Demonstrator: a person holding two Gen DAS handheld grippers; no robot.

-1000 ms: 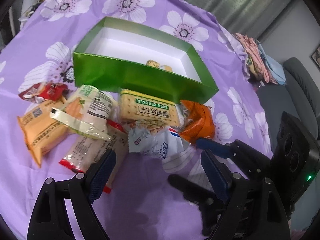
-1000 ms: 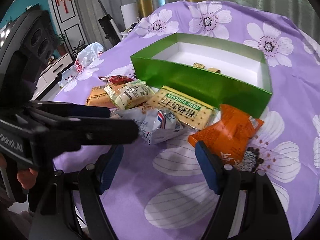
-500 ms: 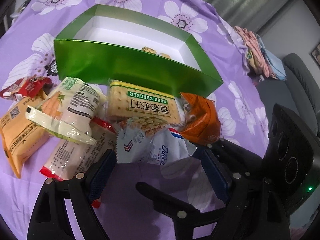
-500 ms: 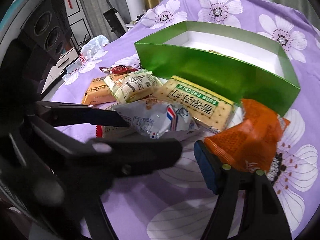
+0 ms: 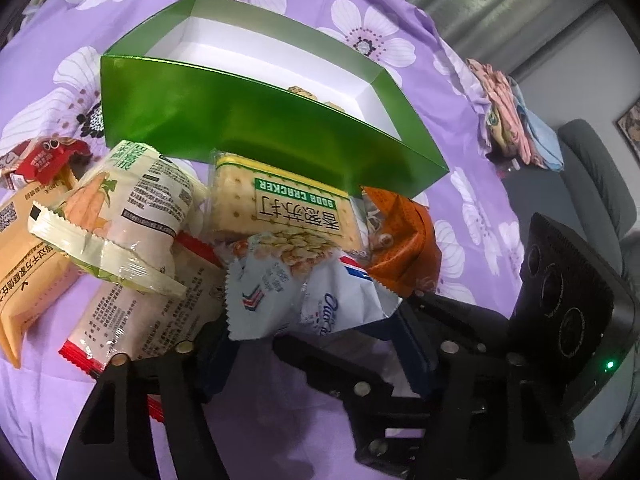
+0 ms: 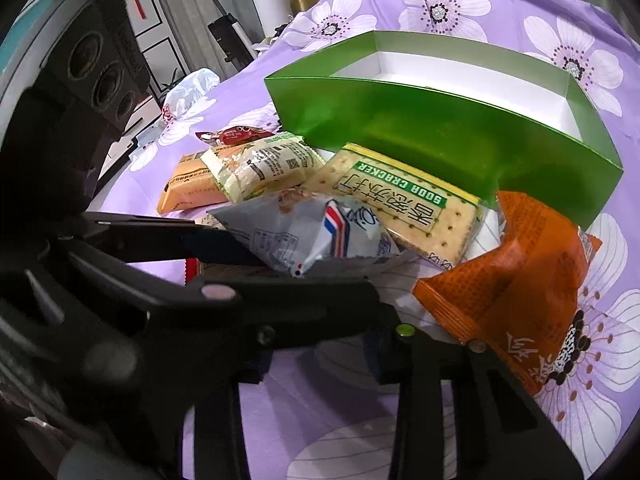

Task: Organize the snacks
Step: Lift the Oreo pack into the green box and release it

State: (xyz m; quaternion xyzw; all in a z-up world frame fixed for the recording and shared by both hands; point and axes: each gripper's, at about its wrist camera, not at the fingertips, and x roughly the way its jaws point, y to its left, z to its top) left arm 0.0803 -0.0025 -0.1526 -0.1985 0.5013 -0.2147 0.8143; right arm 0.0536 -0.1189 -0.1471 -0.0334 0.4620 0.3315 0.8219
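A green box with a white inside stands on the purple flowered cloth; it also shows in the right wrist view. In front of it lie a soda cracker pack, a white-blue snack bag, an orange packet and several other packets. My left gripper is open, its fingers on either side of the white-blue bag's near edge. My right gripper is open beside the orange packet, low over the cloth. The left gripper's fingers cross the right wrist view.
A cream corn packet, an orange-tan packet, a red-edged packet and a small red wrapper lie at left. A few small snacks sit inside the box. Folded cloths lie at the far right.
Both grippers have moved forward and down toward the snacks. The left gripper's fingers now straddle the white-blue bag. The right gripper has come close beside the orange packet.
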